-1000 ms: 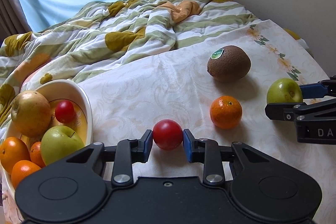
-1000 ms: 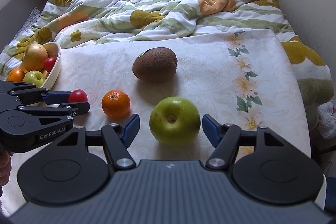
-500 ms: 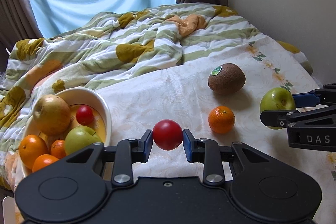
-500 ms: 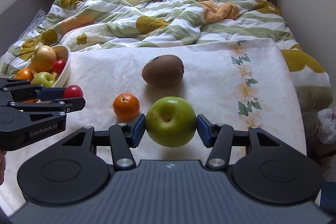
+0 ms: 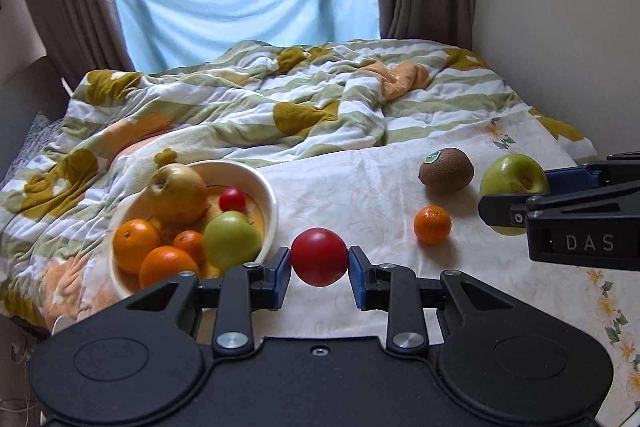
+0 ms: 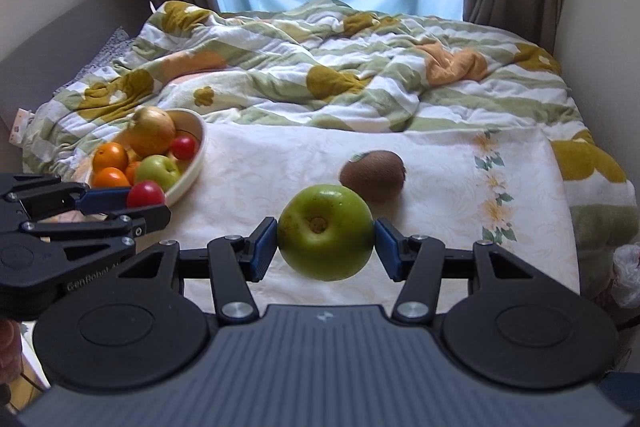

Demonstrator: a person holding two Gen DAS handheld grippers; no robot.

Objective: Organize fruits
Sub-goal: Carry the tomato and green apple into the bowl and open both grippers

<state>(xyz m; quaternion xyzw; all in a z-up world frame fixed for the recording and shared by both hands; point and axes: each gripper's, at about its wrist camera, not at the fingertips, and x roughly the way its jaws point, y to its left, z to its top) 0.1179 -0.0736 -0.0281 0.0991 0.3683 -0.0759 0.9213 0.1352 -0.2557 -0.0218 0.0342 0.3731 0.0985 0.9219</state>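
- Our left gripper (image 5: 319, 267) is clenched on a small round red tomato-like fruit (image 5: 319, 256), both blue pads against its sides, and the fruit hangs clear of the bed.
- Our right gripper (image 6: 326, 245) grips a large green apple (image 6: 325, 231) with its stem dimple facing us. Its jaws have just been closing, and the apple sits pinched between the pads, lifted off the cloth.
- The cream oval bowl (image 5: 269, 195) rests at the left edge of the pale floral cloth (image 5: 360, 187), just beside the left gripper. It already carries a yellow-brown pear-like fruit, oranges, a green apple and a small red fruit (nearly full, with a little bare rim on the right).
- A brown fuzzy kiwi with a green sticker (image 5: 446, 170) and a small orange mandarin (image 5: 432, 224) lie on the cloth between our two grippers, apart from each other.
- Bare cloth lies open between the bowl and the mandarin.
- A rumpled green-striped quilt (image 5: 256, 107) borders the cloth behind, and a plain wall (image 5: 560, 27) closes the right side.
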